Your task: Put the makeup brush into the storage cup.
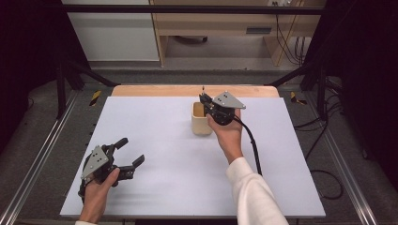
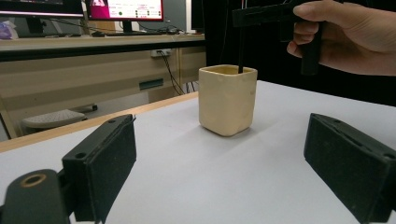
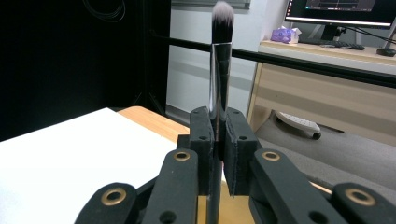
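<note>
Cream-coloured and square-sided, the cup stands upright on the white table sheet, directly below your right gripper. Its jaws are pressed together on the dark handle of a makeup brush; in the right gripper view the handle passes vertically between the two pads, with the bristle tip above the jaws and the lower end going down below them toward the cup's opening. In the left gripper view the handle enters the cup at its rim, below your right hand. Your left gripper rests low over the near left part of the sheet, well apart from the cup. Its jaws are spread wide with nothing between the pads; the cup sits ahead of them, between the two jaw lines but beyond their tips.
</note>
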Demonstrator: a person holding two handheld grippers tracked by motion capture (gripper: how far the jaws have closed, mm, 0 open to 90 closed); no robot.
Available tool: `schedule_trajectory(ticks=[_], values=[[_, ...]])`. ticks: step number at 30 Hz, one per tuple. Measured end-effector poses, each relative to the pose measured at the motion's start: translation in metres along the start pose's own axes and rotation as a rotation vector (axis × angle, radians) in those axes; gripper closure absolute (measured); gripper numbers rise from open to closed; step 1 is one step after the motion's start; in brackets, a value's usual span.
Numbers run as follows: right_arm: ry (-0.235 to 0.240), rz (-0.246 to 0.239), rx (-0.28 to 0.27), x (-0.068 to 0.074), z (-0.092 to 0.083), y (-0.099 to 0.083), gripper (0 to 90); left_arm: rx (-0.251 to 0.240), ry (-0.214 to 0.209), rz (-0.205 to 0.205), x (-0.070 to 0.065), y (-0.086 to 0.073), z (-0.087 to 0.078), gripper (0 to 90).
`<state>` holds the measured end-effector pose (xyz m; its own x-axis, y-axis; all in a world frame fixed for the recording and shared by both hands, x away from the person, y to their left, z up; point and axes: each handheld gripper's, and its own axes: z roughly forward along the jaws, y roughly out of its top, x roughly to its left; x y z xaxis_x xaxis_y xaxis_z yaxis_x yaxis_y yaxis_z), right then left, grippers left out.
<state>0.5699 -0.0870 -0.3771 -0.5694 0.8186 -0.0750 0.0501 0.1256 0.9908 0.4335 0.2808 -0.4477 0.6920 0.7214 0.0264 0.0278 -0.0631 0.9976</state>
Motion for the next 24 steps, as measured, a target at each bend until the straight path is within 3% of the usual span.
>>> schedule_trajectory(ticks=[24], values=[[0.008,0.027,0.032,0.0010,0.0026,-0.0088,83.5,-0.009,0.000,-0.004,0.0008,0.0010,-0.0016,8.7]])
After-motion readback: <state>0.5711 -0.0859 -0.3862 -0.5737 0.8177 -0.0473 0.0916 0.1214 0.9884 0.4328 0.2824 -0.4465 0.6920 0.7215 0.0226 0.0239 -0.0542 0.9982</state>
